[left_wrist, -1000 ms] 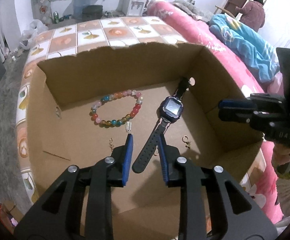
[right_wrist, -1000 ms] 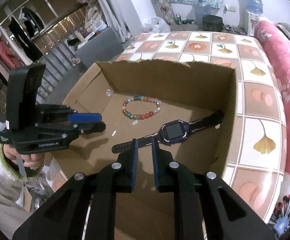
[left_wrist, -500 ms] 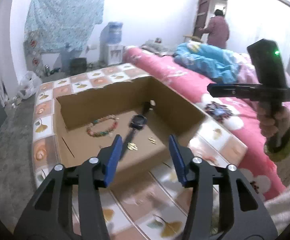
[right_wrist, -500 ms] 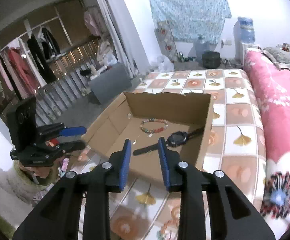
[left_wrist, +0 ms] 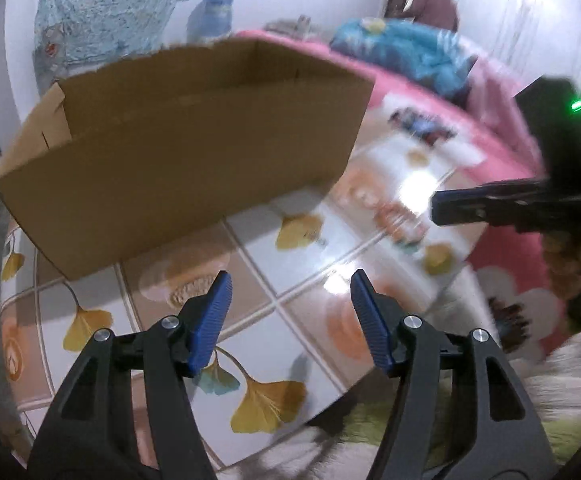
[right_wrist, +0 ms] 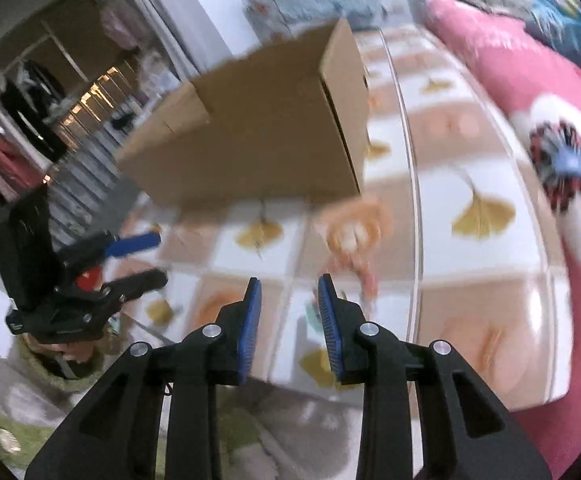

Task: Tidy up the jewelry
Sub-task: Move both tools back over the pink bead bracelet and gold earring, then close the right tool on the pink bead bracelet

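Black hand-held gripper [left_wrist: 290,300], ribbed blue pads [left_wrist: 214,320], silver screws, green sleeve

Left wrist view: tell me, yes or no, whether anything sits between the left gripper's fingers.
No. The left gripper stands open, with only the tiled table showing between its blue fingers.

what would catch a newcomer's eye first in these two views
The big brown cardboard box fills the upper left wrist view, standing on the glossy tabletop printed with yellow ginkgo leaves. Below it the left gripper stands open with blue pads and nothing between them. A pink flowered bedspread runs along the table's right side.
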`<state>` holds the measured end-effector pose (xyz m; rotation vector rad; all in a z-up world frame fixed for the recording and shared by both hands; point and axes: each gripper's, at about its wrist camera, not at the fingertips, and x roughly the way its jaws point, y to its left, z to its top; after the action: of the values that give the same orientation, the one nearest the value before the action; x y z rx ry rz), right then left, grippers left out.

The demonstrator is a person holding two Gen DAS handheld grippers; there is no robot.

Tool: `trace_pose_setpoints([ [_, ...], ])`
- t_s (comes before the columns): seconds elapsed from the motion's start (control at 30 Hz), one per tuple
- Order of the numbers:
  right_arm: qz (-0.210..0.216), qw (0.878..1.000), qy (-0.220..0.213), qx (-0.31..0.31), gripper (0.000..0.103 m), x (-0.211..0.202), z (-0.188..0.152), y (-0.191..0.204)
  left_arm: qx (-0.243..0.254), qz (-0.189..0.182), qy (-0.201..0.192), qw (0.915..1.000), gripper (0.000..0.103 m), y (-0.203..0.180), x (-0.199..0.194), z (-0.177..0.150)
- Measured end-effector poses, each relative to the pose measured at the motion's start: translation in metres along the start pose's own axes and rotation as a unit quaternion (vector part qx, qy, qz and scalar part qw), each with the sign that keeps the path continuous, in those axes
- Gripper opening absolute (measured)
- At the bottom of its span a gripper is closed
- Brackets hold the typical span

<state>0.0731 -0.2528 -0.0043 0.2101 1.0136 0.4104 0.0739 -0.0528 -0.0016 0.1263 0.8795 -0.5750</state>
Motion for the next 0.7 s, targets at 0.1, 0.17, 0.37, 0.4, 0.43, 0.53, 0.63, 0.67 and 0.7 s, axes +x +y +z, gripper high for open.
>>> trace_pose_setpoints([
  [0.1, -0.016, 1.000, 0.013, -0.001, 0.030, 0.012, -0.007, -0.001, -0.002, 0.026, 0.033, 0.9991, 0.059, -0.001, 0.019, -0.001],
  [0.17, -0.035, 0.999, 0.016, -0.012, 0.030, 0.018, -0.006, 0.003, -0.011, 0.041, 0.056, 0.9975, 0.065, 0.002, 0.029, 0.000],
  [0.37, -0.079, 0.995, 0.026, -0.049, 0.030, 0.036, -0.001, 0.012, -0.034, 0.077, 0.073, 0.9938, 0.079, 0.009, 0.038, 0.000],
  [0.4, -0.087, 0.994, 0.028, -0.053, 0.030, 0.038, 0.000, 0.013, -0.038, 0.081, 0.076, 0.9930, 0.080, 0.009, 0.039, 0.000],
  [0.43, -0.094, 0.993, 0.029, -0.058, 0.029, 0.040, 0.000, 0.014, -0.045, 0.088, 0.082, 0.9917, 0.081, 0.011, 0.041, 0.000],
  [0.53, -0.107, 0.991, 0.029, -0.068, 0.029, 0.043, 0.000, 0.015, -0.055, 0.103, 0.090, 0.9891, 0.084, 0.013, 0.044, 0.001],
  [0.63, -0.117, 0.990, 0.028, -0.072, 0.024, 0.044, 0.001, 0.016, -0.063, 0.109, 0.092, 0.9877, 0.086, 0.014, 0.046, 0.002],
  [0.67, -0.120, 0.990, 0.028, -0.071, 0.022, 0.044, 0.001, 0.015, -0.066, 0.111, 0.093, 0.9872, 0.087, 0.014, 0.048, 0.002],
  [0.7, -0.120, 0.990, 0.027, -0.069, 0.021, 0.044, 0.002, 0.015, -0.069, 0.114, 0.094, 0.9866, 0.087, 0.015, 0.048, 0.002],
])
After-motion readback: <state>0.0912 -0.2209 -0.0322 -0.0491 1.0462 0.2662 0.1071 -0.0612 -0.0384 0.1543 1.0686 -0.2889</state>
